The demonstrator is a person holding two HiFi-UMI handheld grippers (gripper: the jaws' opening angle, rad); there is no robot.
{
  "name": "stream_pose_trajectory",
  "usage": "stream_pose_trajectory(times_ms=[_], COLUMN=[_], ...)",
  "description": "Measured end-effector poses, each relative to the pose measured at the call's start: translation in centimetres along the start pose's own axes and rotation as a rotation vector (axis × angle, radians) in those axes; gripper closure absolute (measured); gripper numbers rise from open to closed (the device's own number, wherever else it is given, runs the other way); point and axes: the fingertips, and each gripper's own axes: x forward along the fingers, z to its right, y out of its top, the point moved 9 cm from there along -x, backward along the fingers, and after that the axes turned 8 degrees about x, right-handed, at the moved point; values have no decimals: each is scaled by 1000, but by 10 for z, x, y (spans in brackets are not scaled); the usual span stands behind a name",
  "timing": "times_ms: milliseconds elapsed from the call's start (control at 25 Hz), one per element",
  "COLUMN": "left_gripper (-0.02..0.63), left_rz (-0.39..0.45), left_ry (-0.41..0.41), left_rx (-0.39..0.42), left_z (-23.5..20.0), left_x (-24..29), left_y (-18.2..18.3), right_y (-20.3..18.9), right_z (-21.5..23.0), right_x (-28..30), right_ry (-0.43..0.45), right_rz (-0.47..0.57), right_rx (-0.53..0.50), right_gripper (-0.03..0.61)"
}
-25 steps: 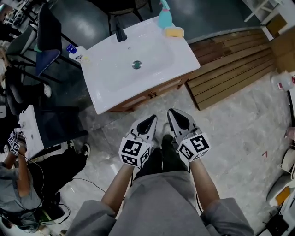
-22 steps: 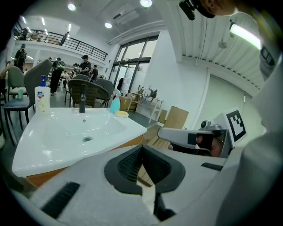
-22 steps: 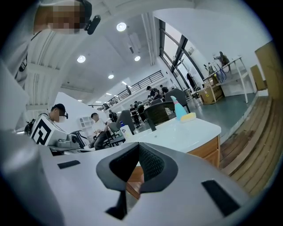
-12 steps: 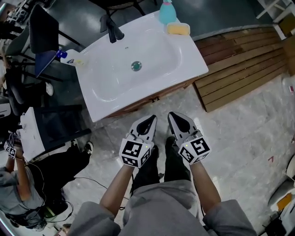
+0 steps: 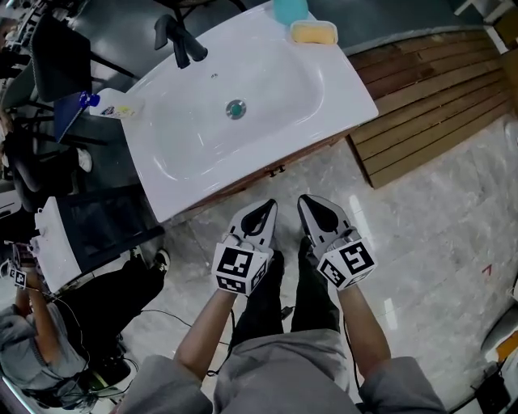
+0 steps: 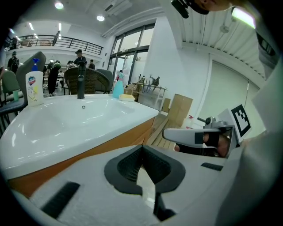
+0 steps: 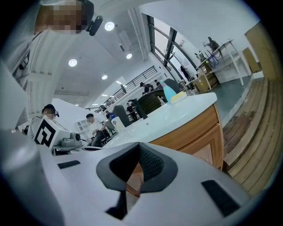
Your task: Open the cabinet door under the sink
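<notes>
A white sink [image 5: 186, 137] tops a wooden cabinet [image 5: 267, 174], of which the head view shows only a thin strip of front with a small dark handle [image 5: 277, 171]. My left gripper [image 5: 261, 215] and right gripper [image 5: 314, 209] hang side by side over the floor, a short way in front of the cabinet and touching nothing. Both are shut and hold nothing. In the left gripper view the left gripper [image 6: 143, 174] points at the cabinet's wooden edge [image 6: 110, 143]. The right gripper [image 7: 135, 174] faces the cabinet's door panel [image 7: 201, 143].
On the sink stand a black faucet [image 5: 180, 40], a blue bottle [image 5: 290, 10] and a yellow sponge [image 5: 314, 32]. A white bottle [image 5: 109, 103] lies at its left. Wooden decking [image 5: 429, 97] is to the right; a black chair [image 5: 105, 226] and a seated person [image 5: 48, 340] are at left.
The sink and cabinet have come closer and fill more of the head view. Both grippers stay shut, side by side, in nearly the same place.
</notes>
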Motion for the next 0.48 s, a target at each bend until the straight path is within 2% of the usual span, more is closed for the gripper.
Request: stream_pose_trajectory(times_ms=[480], left_gripper=[606], left_rz=[-29], left_ry=[16], left_rx=[13], left_z=[-16], left_x=[30], left_y=[-44], right_y=[-40], right_z=[23], right_x=[22], right_ry=[-10], right_rz=[0], right_rx=[15], right_gripper=[571])
